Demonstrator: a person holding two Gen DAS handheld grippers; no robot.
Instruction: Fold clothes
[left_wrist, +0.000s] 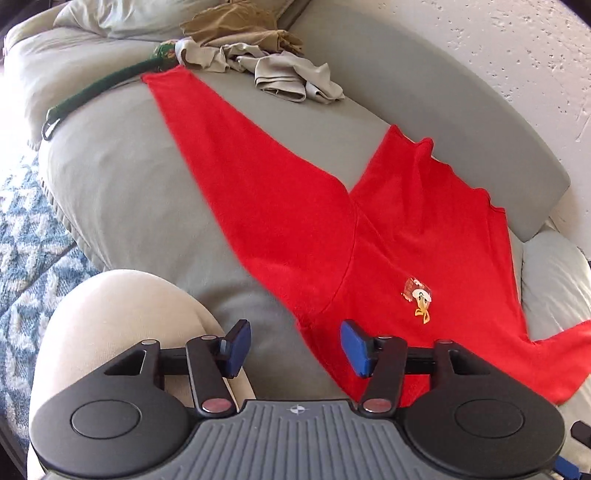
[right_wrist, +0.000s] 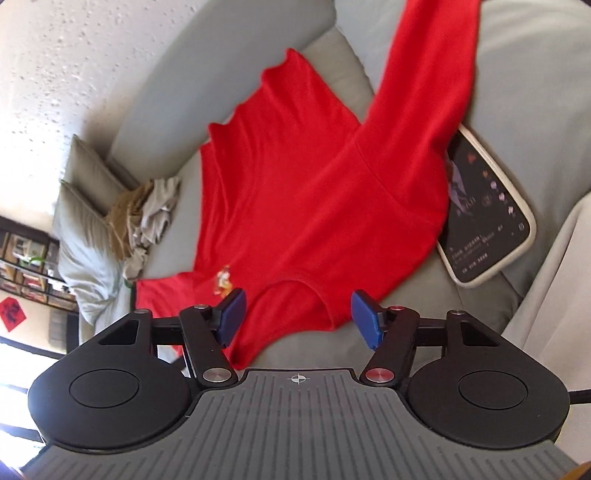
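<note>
A red long-sleeved shirt (left_wrist: 303, 221) lies spread on the grey sofa seat (left_wrist: 122, 192), one sleeve stretched toward the far clothes pile. A small cartoon emblem (left_wrist: 419, 299) sits on its chest. My left gripper (left_wrist: 295, 347) hovers open over the shirt's near edge by the shoulder, with nothing between its blue pads (left_wrist: 354, 347). In the right wrist view the same shirt (right_wrist: 314, 192) shows its neckline just beyond my right gripper (right_wrist: 297, 317), which is open over the collar area and holds nothing. One sleeve runs up onto the backrest (right_wrist: 436, 55).
A heap of crumpled beige and grey clothes (left_wrist: 280, 74) and a green item (left_wrist: 110, 85) lie at the sofa's far end by cushions (left_wrist: 129, 14). A tablet (right_wrist: 487, 214) rests partly under the shirt. A person's knee in light trousers (left_wrist: 122, 314) is close by, above a blue patterned rug (left_wrist: 22, 240).
</note>
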